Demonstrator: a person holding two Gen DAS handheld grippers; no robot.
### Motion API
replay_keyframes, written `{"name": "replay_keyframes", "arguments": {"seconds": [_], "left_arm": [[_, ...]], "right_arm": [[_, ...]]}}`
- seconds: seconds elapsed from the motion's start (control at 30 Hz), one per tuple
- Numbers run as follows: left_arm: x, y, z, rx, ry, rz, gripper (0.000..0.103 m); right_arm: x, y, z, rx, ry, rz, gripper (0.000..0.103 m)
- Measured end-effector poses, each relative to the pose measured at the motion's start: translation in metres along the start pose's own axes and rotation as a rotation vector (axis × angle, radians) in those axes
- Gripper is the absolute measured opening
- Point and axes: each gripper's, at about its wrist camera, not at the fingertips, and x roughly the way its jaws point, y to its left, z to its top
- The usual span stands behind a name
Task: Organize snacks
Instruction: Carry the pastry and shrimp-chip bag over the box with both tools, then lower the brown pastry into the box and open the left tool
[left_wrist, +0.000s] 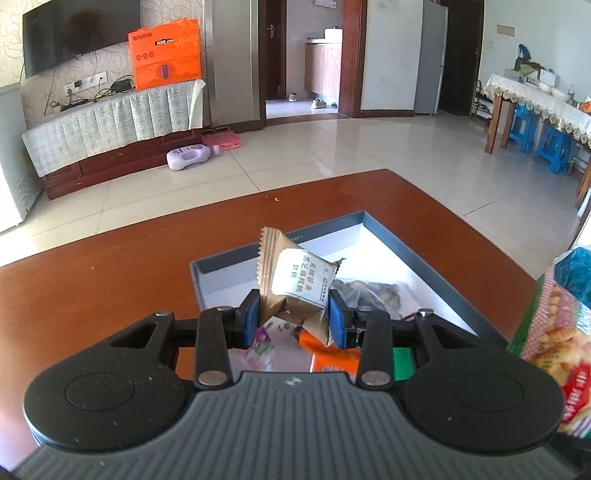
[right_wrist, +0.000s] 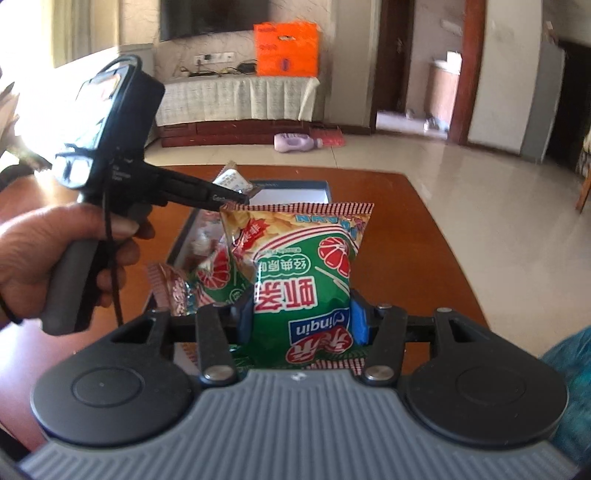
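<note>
Green chip bag (right_wrist: 303, 295) | between right jaws | brown packet (left_wrist: 291, 284) | between left jaws

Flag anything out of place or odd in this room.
A purple bottle lies on its side on the floor by the TV cabinet. The brown snack packet in the left gripper is crumpled.

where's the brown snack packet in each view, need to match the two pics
Left wrist: brown packet at centre, pinched between the left claw pads, above the grey box.
Right wrist: only its top end shows, upper left of centre, poking past the tip of the left claw, behind the green bag held in the right claw.
Shared landmark: the orange box on the TV cabinet.
</note>
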Motion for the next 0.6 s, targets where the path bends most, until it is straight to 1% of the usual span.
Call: {"name": "replay_keyframes", "arguments": {"seconds": [0.1,0.17,0.2,0.27,0.37,0.43,0.6], "left_arm": [[0.021,0.001,0.002,-0.016,0.018,0.002,0.043],[0.034,0.006,0.001,-0.032,0.050,0.013,0.043],[0.038,0.009,-0.001,-0.044,0.054,0.007,0.043],[0.038,0.012,-0.003,-0.018,0.047,0.004,0.043],[0.038,0.020,-0.003,-0.020,0.052,0.034,0.043],[0.037,0.027,-0.004,-0.010,0.054,0.055,0.043],[0.032,0.063,-0.009,-0.037,0.055,0.129,0.043]], "right_arm": [[0.010,0.001,0.002,-0.018,0.002,0.002,0.053],[0.016,0.006,0.003,-0.043,0.006,0.003,0.053],[0.019,0.010,0.005,-0.054,0.008,0.001,0.053],[0.025,0.013,0.007,-0.064,0.008,-0.002,0.053],[0.031,0.013,0.008,-0.056,0.006,0.019,0.053],[0.032,0.017,0.008,-0.076,0.005,0.023,0.053],[0.045,0.040,0.016,-0.122,-0.003,0.046,0.053]]}}
